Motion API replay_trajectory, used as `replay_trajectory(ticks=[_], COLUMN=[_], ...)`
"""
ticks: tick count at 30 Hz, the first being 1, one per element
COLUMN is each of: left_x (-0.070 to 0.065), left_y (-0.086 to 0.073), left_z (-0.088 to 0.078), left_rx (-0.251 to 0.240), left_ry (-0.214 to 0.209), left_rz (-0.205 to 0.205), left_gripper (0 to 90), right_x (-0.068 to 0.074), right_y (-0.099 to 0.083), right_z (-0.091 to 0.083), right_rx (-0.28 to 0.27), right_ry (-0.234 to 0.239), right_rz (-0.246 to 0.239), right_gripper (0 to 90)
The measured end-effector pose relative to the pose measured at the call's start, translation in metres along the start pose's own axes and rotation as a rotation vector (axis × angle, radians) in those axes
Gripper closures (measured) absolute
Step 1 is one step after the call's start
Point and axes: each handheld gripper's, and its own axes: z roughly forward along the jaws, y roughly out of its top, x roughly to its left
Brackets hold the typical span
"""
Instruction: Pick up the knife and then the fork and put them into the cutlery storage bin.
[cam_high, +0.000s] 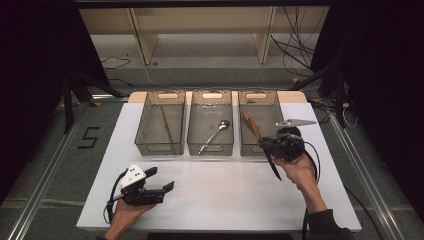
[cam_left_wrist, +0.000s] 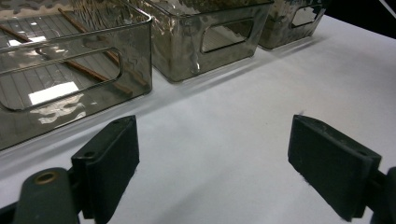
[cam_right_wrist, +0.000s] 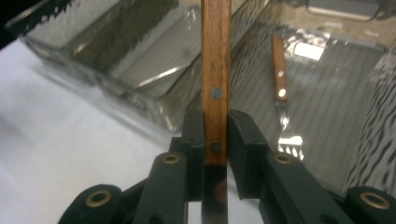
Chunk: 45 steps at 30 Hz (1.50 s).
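Right gripper (cam_right_wrist: 215, 140): we are seeing its two black jaws clamping a wooden-handled knife (cam_right_wrist: 215, 70) at the base of the handle, with the lower rivet sitting right between the pads.
Knife position: the handle is rising up and away beyond the fingertips toward the right bin (cam_high: 258, 131); in the high view the dark blade (cam_high: 272, 165) is trailing back below the fingers, over the white table (cam_high: 215, 190), close to the person's right hand (cam_high: 299, 170).
Right bin contents: we are noting another wooden-handled utensil (cam_right_wrist: 280, 70) lying on the ribbed floor, ahead of the fingertips and off to their right.
Left gripper (cam_high: 150, 186): its jaws are standing wide apart with nothing between them, resting low over the bare table, with the left bin (cam_left_wrist: 70, 70) and its chopsticks (cam_left_wrist: 88, 70) ahead of the pads.
Middle bin (cam_high: 211, 127): it is holding a spoon (cam_high: 215, 134), well clear of both sets of fingers.
Risk, pivot: we are judging that a narrow grip at one rivet could let the knife swing about the pads.
Risk, snag: we are expecting the handle tip to catch the near wall of the right bin if it is carried in too low.
Risk, blade: we are flagging the edge running so near the hand behind the fingers.
Risk, landing: we are judging that a drop onto the utensil already inside could leave the knife skewed.
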Motion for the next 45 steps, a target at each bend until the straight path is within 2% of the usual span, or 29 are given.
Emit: replay_trajectory(ticks=[6,10,20,31,36,45], left_x=[0.000,0.000,0.001,0.001,0.001,0.001], left_y=[0.000,0.000,0.000,0.000,0.000,0.000], left_z=[0.000,0.000,-0.001,-0.002,-0.002,-0.002], left_rx=[0.000,0.001,-0.002,-0.009,-0.009,-0.010], left_ry=[0.000,-0.001,-0.002,-0.004,-0.004,-0.005], left_rz=[-0.001,0.000,-0.001,-0.002,-0.003,-0.003], left_gripper=[16.3,16.3,16.3,16.3,16.3,16.3], right_x=[-0.010,-0.017,-0.034,-0.043,-0.052,-0.064], right_y=[0.032,0.052,0.084,0.100,0.102,0.099], right_z=[0.000,0.003,0.016,0.036,0.048,0.065], right_rx=[-0.018,-0.009,0.010,0.040,0.049,0.078], right_ry=[-0.026,-0.045,-0.070,-0.099,-0.110,-0.140], right_rz=[0.012,0.020,0.050,0.046,0.058,0.043], right_gripper=[77.4,77.4,77.4,77.4,77.4,77.4])
